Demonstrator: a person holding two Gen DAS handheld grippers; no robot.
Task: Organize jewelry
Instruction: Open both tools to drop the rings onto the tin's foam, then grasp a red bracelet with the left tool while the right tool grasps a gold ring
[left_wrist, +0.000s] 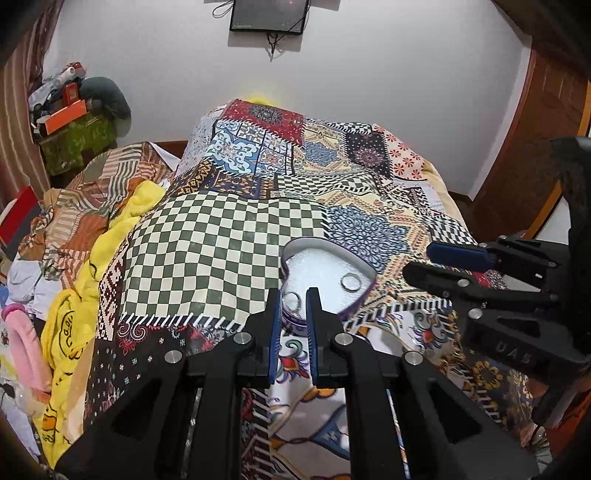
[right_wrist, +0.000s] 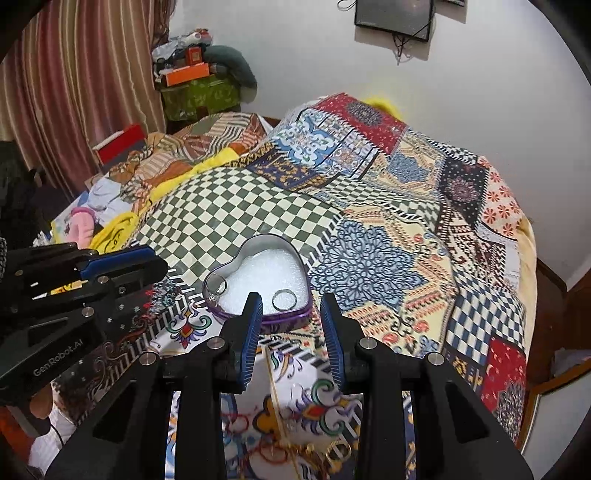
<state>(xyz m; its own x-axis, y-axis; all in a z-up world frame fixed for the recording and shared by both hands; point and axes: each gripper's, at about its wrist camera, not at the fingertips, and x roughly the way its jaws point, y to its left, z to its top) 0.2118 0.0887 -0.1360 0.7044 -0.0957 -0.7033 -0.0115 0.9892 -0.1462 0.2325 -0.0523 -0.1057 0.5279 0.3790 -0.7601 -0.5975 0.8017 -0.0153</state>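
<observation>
A patchwork bedspread (right_wrist: 388, 229) fills the space ahead of both tongs. On it, just beyond the tips of both, sits a heart-shaped tin (right_wrist: 258, 275) with a white foam floor; its point aims back toward the tongs and its lobes aim away, so its long axis runs roughly straight ahead from the right tongs.

The right tongs (right_wrist: 291, 328) are released, jaws well apart and holding nothing. The left tongs (left_wrist: 293, 317) have their jaws close together with a narrow gap; nothing seems to be pinched, though I cannot tell for sure.

Two rings lie in the tin. A plain band (right_wrist: 284, 299) rests flat just ahead of the right tongs, between their tips. A ring with a stone (right_wrist: 215, 287) leans on the tin's left wall, right in front of the left tongs.

Loose gold and red jewelry (right_wrist: 295, 448) lies on the cloth directly under the right tongs, nearer them than the left. A thin gold strand (right_wrist: 275, 391) runs lengthwise toward the tin. That pile likely goes in next.
</observation>
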